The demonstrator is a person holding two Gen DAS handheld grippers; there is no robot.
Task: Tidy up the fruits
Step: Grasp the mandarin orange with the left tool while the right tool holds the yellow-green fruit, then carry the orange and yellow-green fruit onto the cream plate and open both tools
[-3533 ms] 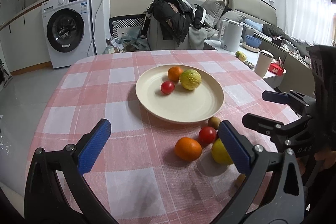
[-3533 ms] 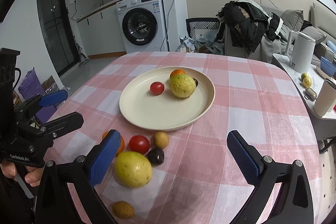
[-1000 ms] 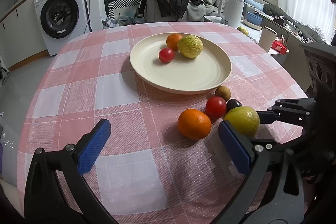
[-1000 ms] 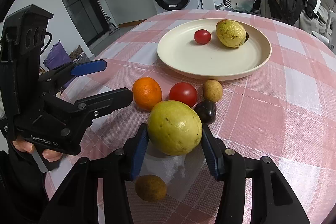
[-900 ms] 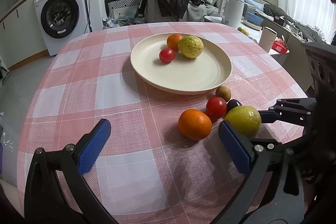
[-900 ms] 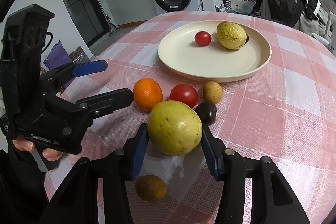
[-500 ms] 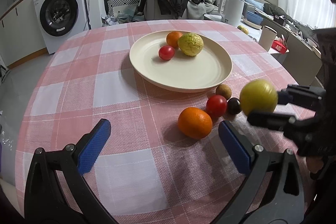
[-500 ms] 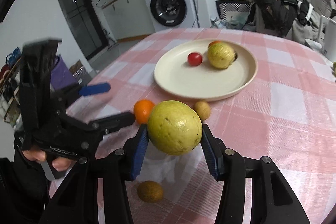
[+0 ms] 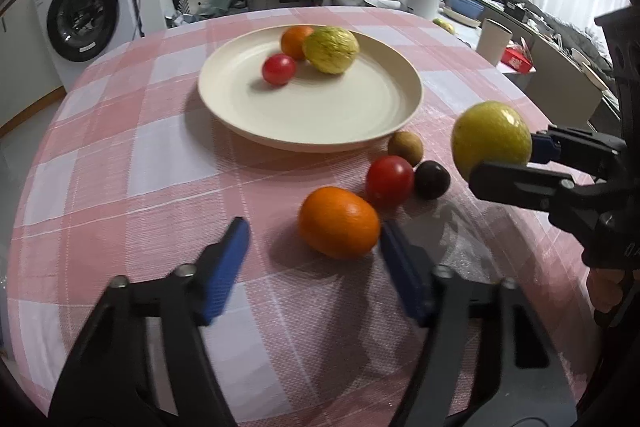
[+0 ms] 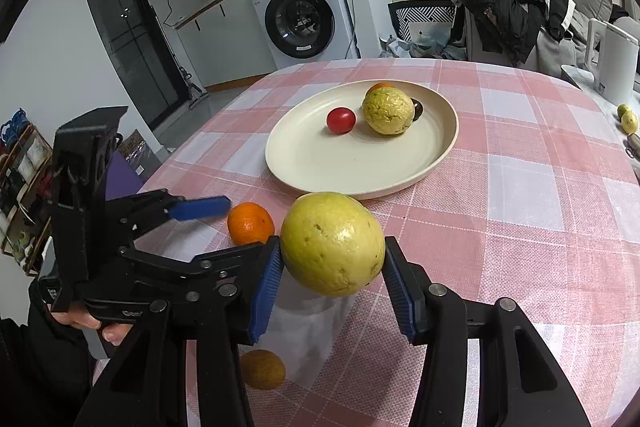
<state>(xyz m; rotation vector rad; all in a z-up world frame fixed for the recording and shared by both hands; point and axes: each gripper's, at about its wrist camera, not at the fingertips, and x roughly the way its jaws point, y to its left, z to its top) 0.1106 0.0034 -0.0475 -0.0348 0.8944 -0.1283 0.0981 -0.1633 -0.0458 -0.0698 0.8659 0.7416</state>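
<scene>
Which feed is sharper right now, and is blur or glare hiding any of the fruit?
Left wrist view: motion-smeared, worst on the left gripper pads and the orange; all fruit still identifiable. Right wrist view: crisp; small highlights on the yellow-green fruit in the right gripper hide nothing. Both show fisheye bending and dark corners; soft shadows under the plate.

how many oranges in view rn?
2. One orange on the tablecloth, between the open left gripper fingers. Another orange on the plate, partly behind the wrinkled yellow-green fruit. More could be hidden behind the held fruit in the right wrist view.
</scene>
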